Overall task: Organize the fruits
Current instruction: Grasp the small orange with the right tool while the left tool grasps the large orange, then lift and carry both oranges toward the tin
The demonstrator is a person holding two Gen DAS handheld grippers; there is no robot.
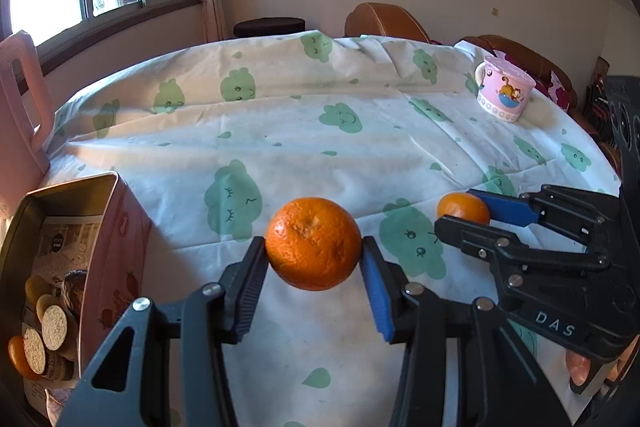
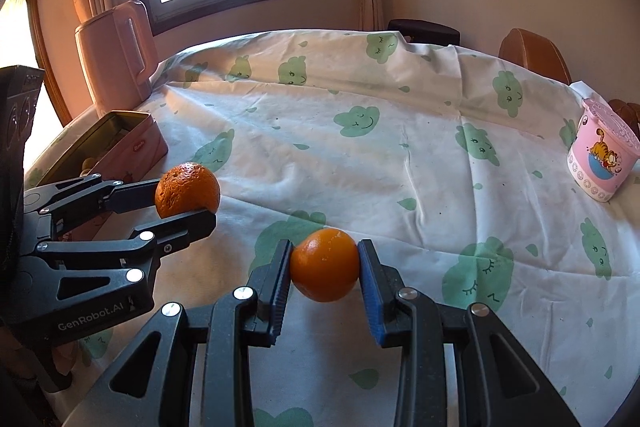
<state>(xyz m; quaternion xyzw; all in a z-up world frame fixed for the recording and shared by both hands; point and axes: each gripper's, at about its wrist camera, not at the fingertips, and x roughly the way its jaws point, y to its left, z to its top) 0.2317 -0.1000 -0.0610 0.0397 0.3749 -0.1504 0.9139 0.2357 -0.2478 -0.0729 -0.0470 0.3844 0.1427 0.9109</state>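
Above the tablecloth (image 1: 360,147), left gripper (image 1: 314,253) jaws clamp the large orange (image 1: 313,243), right gripper (image 2: 324,263) jaws the smaller orange (image 2: 324,264).

The left gripper (image 1: 314,259) pointed steeply downward over the tabletop (image 1: 360,131), its jaws pressed on either side of a large orange (image 1: 313,243). Just beside it, the right gripper (image 2: 324,263) slanted down likewise, its jaws clamped on a smaller orange (image 2: 324,265). Fingertips (image 1: 578,367) showed beneath the right gripper's body.
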